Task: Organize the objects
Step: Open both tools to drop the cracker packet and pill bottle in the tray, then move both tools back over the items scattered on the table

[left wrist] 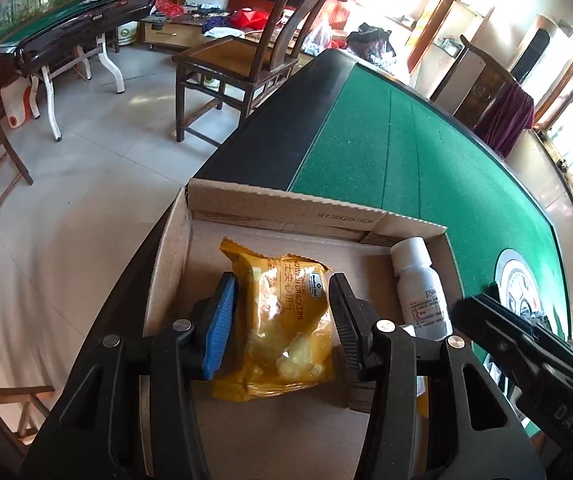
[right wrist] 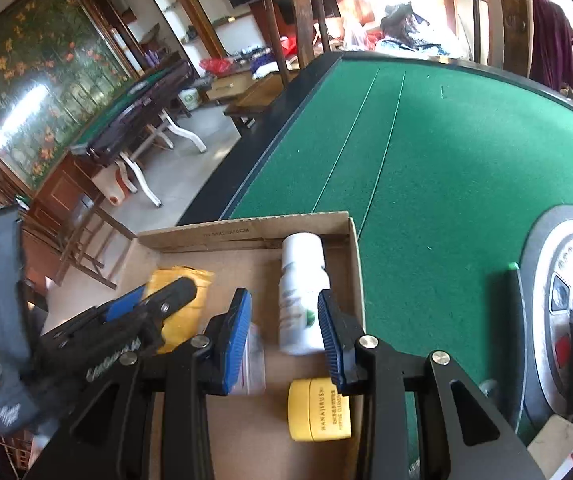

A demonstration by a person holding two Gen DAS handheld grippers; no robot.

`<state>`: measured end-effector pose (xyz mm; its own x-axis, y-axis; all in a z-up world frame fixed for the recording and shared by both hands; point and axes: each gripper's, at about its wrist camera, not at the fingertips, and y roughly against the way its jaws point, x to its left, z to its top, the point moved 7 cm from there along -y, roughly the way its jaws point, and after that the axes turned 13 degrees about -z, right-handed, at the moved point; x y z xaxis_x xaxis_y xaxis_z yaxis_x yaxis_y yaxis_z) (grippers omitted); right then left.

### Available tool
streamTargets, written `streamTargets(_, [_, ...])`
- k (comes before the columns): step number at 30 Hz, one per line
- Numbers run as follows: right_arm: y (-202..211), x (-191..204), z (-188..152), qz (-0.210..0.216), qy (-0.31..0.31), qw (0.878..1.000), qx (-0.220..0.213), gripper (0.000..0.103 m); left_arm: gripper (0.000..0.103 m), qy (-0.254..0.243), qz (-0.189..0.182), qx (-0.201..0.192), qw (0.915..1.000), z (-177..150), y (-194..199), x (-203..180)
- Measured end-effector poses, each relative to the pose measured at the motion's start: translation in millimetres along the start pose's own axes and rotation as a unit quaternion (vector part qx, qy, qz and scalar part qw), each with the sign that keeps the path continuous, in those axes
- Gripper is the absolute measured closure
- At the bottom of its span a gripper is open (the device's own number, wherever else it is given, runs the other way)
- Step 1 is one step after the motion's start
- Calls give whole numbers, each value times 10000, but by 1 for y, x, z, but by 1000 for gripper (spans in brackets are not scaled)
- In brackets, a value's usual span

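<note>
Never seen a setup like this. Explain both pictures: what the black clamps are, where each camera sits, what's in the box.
These are hand-held tongs, one per hand, each with a camera looking along its fingers. The left view shows the left tongs around a yellow cracker packet inside a cardboard box on a green table; whether they pinch it is unclear. The right view shows the right tongs over a white bottle, apparently not gripping it, with a yellow jar nearby in the same box.
</note>
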<state>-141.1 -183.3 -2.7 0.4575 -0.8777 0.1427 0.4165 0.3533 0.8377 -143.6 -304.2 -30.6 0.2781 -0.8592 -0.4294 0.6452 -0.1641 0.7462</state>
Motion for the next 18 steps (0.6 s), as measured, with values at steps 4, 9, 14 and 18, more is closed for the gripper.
streamTargets(4, [26,-10,-11,266,-65,9995,-152,69,57,-133,-25,-27,9999,0,1,-8])
streamTargets(9, [62,-30,-34,594,-77,9977,-332,69,57,-337,-238,-149,9990,0,11,-21])
streamTargets(14, [92,-77,-75,612,-176,9967,-507,69,57,-692,-462,-530,9951,2,32,-42])
streamTargets(18, [106,-117,-97,584,-481,9955,-568,69,57,-1062,-690,-604,9901,-4,41,-64])
